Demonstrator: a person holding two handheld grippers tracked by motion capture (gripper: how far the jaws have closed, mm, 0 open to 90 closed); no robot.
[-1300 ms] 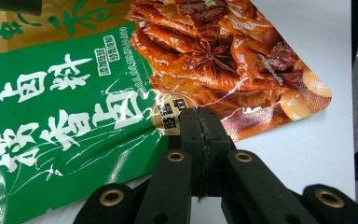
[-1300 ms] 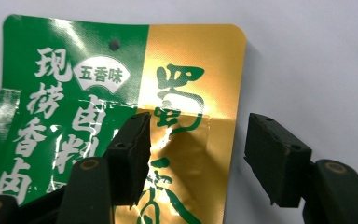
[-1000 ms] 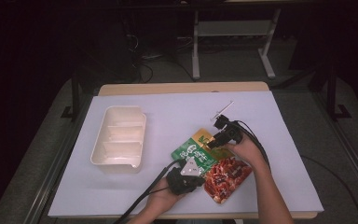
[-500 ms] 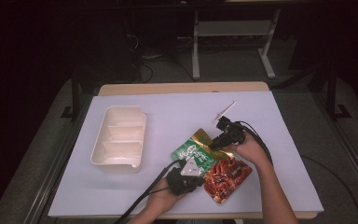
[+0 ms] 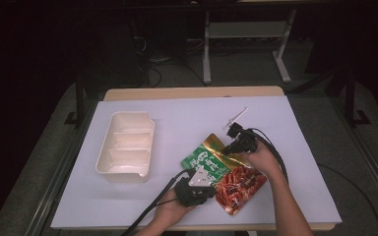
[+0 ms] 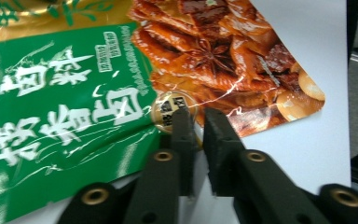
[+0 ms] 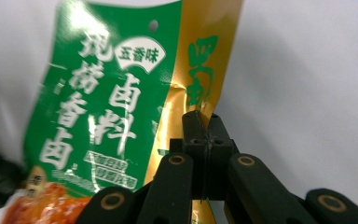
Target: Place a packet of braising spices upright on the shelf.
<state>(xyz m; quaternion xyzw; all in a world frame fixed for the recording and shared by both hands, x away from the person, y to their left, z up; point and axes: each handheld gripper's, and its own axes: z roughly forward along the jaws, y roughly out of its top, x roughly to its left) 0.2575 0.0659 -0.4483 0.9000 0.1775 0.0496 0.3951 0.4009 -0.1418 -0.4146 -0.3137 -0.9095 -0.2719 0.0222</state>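
A green and gold spice-mix pouch [image 5: 224, 169] lies near the table's [image 5: 295, 128] front edge, right of centre. The right gripper [image 7: 204, 122] has its jaws clamped on the gold side edge; the left gripper [image 6: 195, 122] holds its jaws narrowly apart at the pouch's edge (grip unclear). Pulling steadily apart should tear it cleanly; a small stick [image 5: 236, 118] behind is hard to identify.

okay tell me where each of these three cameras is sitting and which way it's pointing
High view: above the person's side, looking forward and down on the table; both forearms enter from below.
Left gripper view: rides the left gripper, looking along its fingers at the seasoning pouch.
Right gripper view: rides the right gripper, pinching the pouch's gold edge.
All share the pouch.
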